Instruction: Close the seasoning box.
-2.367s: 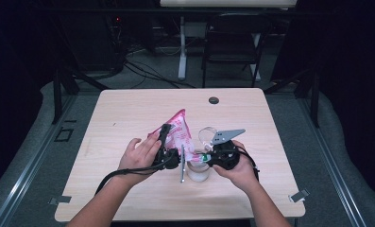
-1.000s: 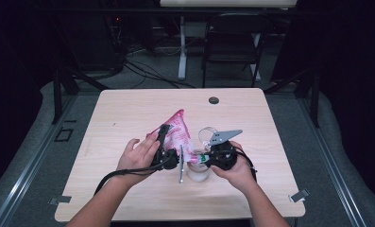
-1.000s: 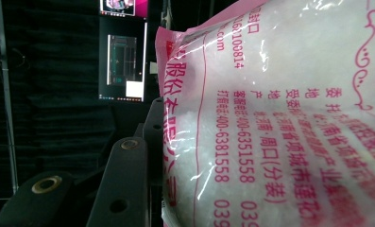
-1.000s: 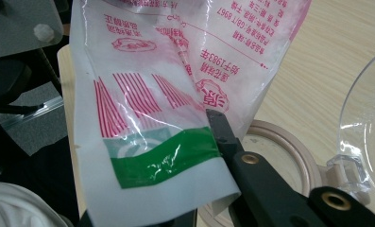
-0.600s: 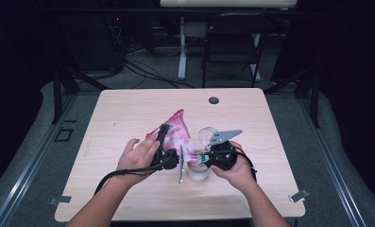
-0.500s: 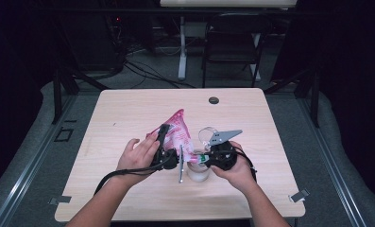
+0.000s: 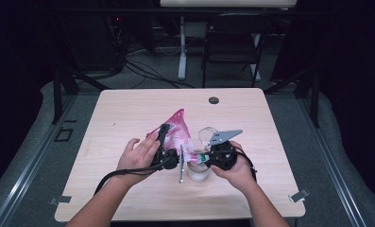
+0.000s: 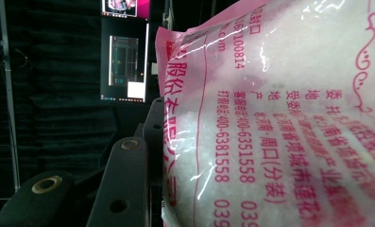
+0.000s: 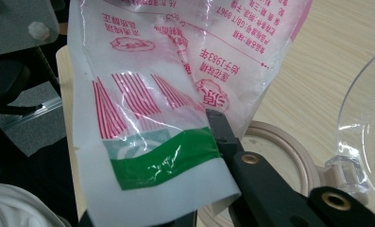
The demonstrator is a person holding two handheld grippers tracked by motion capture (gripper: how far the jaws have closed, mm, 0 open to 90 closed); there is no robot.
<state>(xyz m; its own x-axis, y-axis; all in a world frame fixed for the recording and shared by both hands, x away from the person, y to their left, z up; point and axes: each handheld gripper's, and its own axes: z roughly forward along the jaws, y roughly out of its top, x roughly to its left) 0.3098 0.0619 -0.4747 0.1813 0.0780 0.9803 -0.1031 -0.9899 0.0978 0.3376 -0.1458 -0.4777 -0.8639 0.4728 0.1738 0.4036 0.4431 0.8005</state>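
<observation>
A pink and white bag (image 7: 178, 132) of white granules is held tilted above the table, its printed lower end pointing down at a clear jar (image 7: 198, 171). My left gripper (image 7: 168, 138) is shut on the bag's full body (image 8: 279, 123); one black finger (image 8: 123, 189) presses its side and the other is hidden behind it. My right gripper (image 7: 201, 158) is shut on the bag's flat lower corner with the green band (image 9: 161, 158); one fingertip (image 9: 221, 132) lies across that band. The jar's beige rim (image 9: 279, 142) sits just below the corner.
The jar's clear hinged lid (image 9: 364, 118) stands open beside the rim, also visible as the clear lid (image 7: 206, 135) from above. A small dark round disc (image 7: 214, 100) lies near the far edge of the wooden table (image 7: 128, 109). A chair and cables stand beyond the table.
</observation>
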